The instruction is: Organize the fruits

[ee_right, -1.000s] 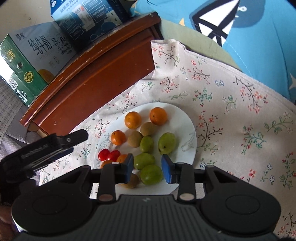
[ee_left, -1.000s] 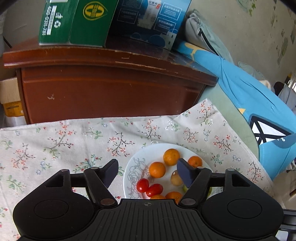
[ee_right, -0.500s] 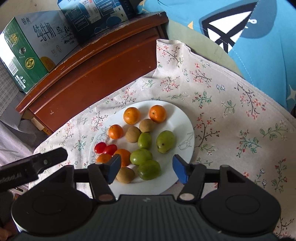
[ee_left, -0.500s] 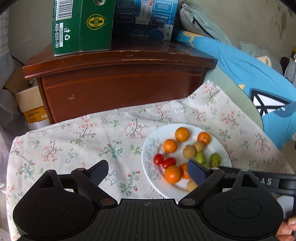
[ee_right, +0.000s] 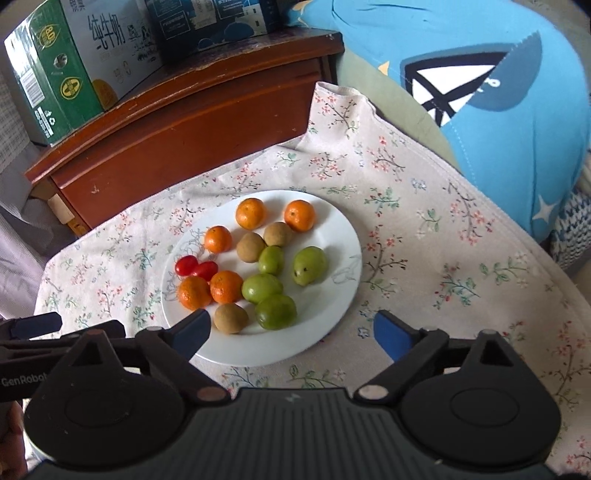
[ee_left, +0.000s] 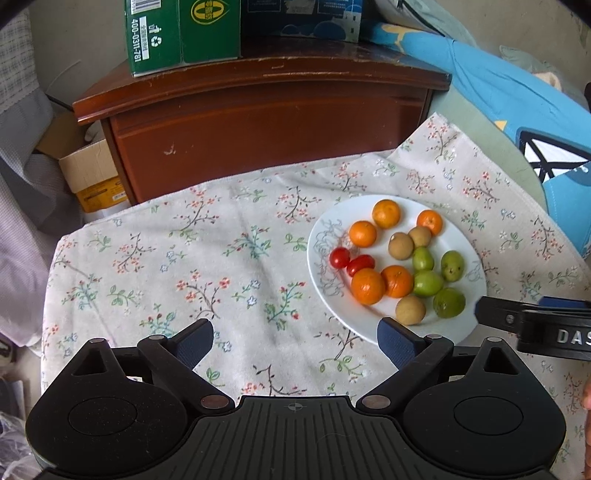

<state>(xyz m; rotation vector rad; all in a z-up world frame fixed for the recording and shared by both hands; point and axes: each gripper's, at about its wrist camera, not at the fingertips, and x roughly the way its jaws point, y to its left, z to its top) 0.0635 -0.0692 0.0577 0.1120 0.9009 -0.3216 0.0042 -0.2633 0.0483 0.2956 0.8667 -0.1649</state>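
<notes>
A white plate (ee_left: 467, 325) (ee_right: 332, 229) on a floral cloth holds several small oranges (ee_left: 367, 286) (ee_right: 250, 213), two cherry tomatoes (ee_left: 339, 257) (ee_right: 185, 264), several green plums (ee_left: 448, 302) (ee_right: 275, 311) and brown longan-like fruits (ee_left: 410, 310) (ee_right: 231, 318). My left gripper (ee_left: 295, 338) is open and empty, above the cloth to the left of the plate. My right gripper (ee_right: 291, 330) is open and empty, just above the plate's near rim; it also shows in the left wrist view (ee_left: 532, 325).
A brown wooden cabinet (ee_left: 273, 122) (ee_right: 177, 125) stands behind the cloth, with a green carton (ee_left: 181, 33) (ee_right: 62, 70) and a blue box (ee_right: 210, 22) on top. A blue shark cushion (ee_right: 498, 92) lies at the right. A cardboard box (ee_left: 92, 177) sits at the left.
Both grippers have pulled back and up from the plate. The right gripper's jaws have opened wide; the left jaws have also spread. All fruit stays on the plate.
</notes>
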